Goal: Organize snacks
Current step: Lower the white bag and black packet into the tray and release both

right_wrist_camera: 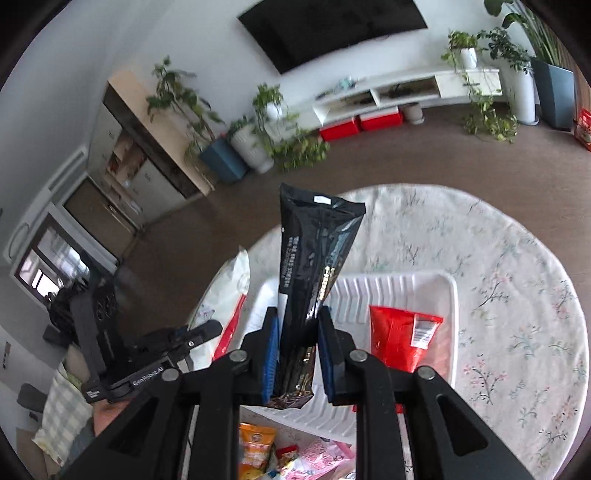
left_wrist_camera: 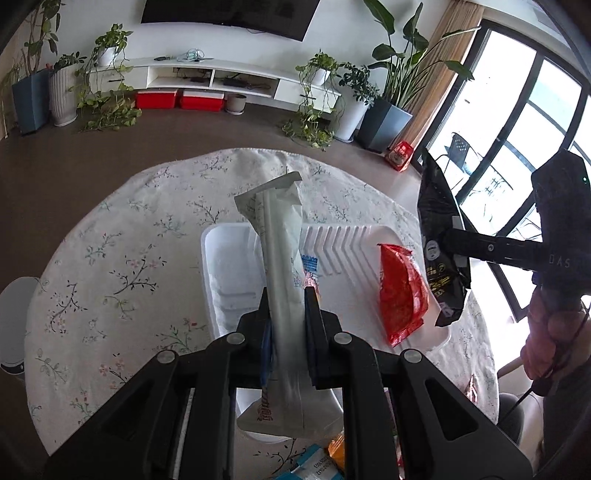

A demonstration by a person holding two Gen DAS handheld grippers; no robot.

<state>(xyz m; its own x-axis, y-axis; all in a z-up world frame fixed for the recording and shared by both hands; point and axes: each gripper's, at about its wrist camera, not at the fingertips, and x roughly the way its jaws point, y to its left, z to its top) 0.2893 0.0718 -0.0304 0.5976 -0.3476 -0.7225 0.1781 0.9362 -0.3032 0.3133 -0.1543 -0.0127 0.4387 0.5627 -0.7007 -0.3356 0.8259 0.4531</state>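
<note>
White tray [left_wrist_camera: 221, 251] partly filled, both grippers loaded
Red packet [left_wrist_camera: 400, 291] lies in tray; left gripper [left_wrist_camera: 286, 295] clamps white packet [left_wrist_camera: 280, 258] above tray, right gripper [right_wrist_camera: 297, 317] clamps black pouch [right_wrist_camera: 314, 258] over it; more snacks [right_wrist_camera: 255, 450], probably unsorted, near tray's front edge

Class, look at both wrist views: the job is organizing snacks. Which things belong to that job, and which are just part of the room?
Belong to the job:
white snack bag in the left gripper
black snack bag in the right gripper
red snack bag in the white tray
loose snack packets at the table's near edge

Just lying about:
potted plants
red boxes
television
</note>
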